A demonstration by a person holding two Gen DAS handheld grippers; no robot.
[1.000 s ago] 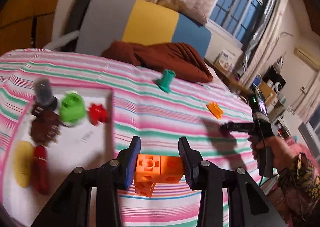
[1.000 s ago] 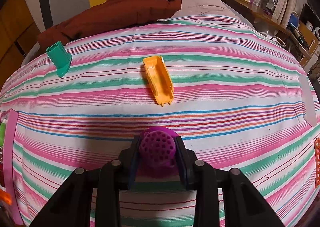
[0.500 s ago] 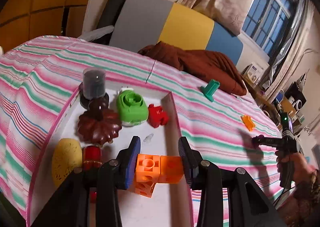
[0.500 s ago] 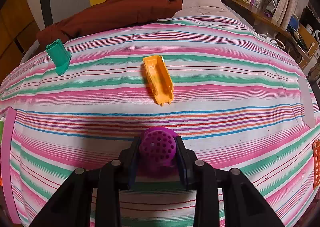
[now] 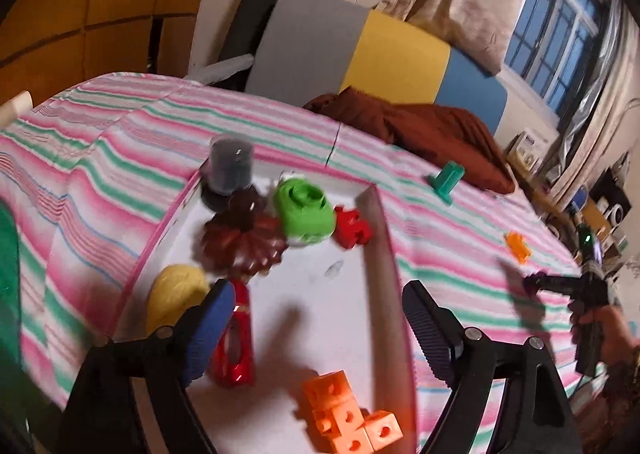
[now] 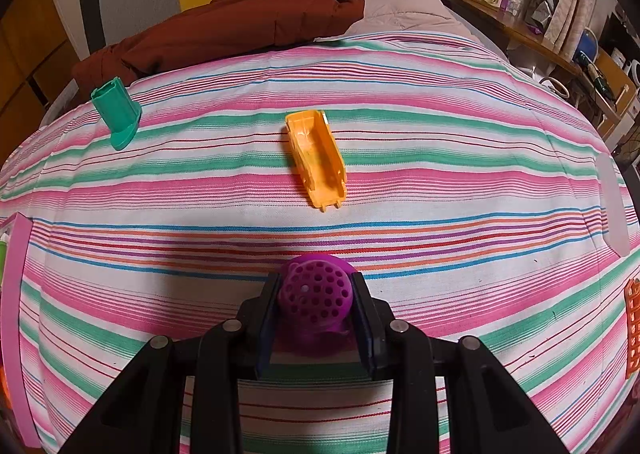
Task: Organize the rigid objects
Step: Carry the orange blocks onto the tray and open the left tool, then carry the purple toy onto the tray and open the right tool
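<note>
While the striped pink bedspread (image 6: 400,142) carries loose toys, a shallow white pink-rimmed tray (image 5: 320,294) holds the sorted ones.
Left gripper (image 5: 316,314), jaws just opened wide, hovers over the orange linked plastic cubes (image 5: 348,414) lying free at the tray's 6 o'clock; right gripper (image 6: 316,302) clamps a purple perforated plastic ball (image 6: 316,294).

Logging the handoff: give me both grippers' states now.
Left gripper: open, jaws just opened, empty; orange plastic cube cluster lies below in the white tray.
Right gripper: shut on purple perforated plastic ball.
</note>
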